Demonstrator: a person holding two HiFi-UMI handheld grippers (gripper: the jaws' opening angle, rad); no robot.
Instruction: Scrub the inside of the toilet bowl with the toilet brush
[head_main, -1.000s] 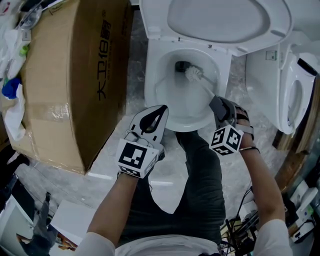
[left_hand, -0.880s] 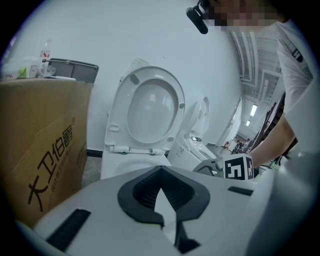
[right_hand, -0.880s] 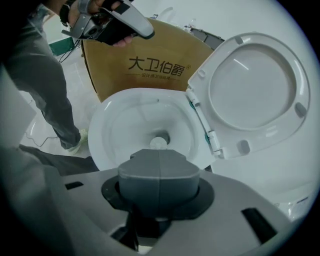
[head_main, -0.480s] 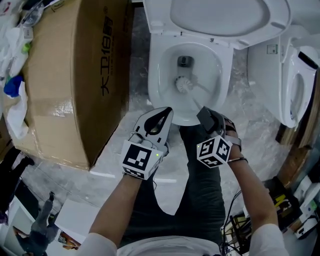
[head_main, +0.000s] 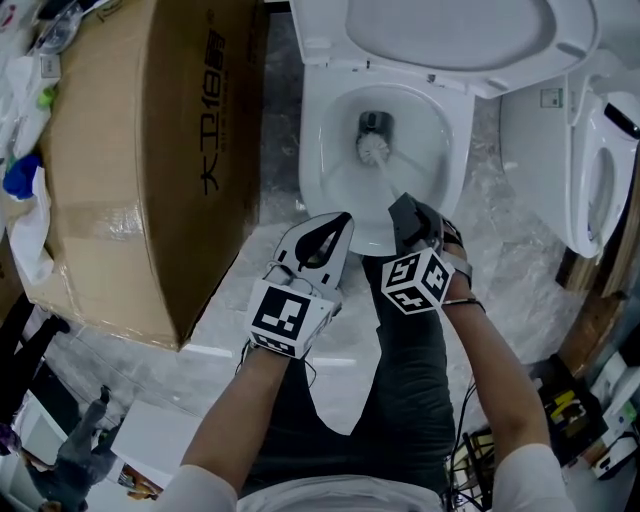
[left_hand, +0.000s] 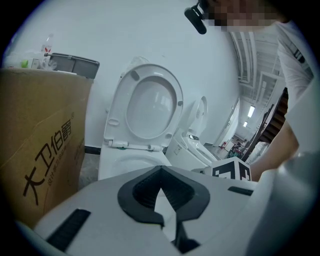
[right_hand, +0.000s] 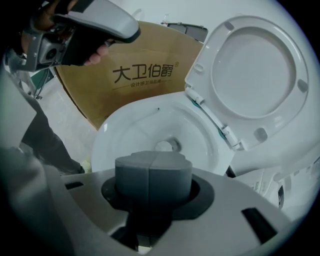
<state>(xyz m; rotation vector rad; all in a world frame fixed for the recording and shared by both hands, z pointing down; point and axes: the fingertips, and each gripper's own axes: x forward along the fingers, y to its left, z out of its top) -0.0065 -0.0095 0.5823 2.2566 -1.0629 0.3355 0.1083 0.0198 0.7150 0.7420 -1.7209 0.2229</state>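
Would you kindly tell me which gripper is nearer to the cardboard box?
Left. The left gripper sits just right of the cardboard box; the right gripper is farther right, at the toilet rim.

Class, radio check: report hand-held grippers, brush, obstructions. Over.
Left hand-held gripper shut, empty. Right hand-held gripper shut on toilet brush, bristles in toilet bowl near drain. Lid raised, nothing blocking.

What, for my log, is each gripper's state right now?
Left gripper: shut, empty.
Right gripper: shut on the toilet brush handle.
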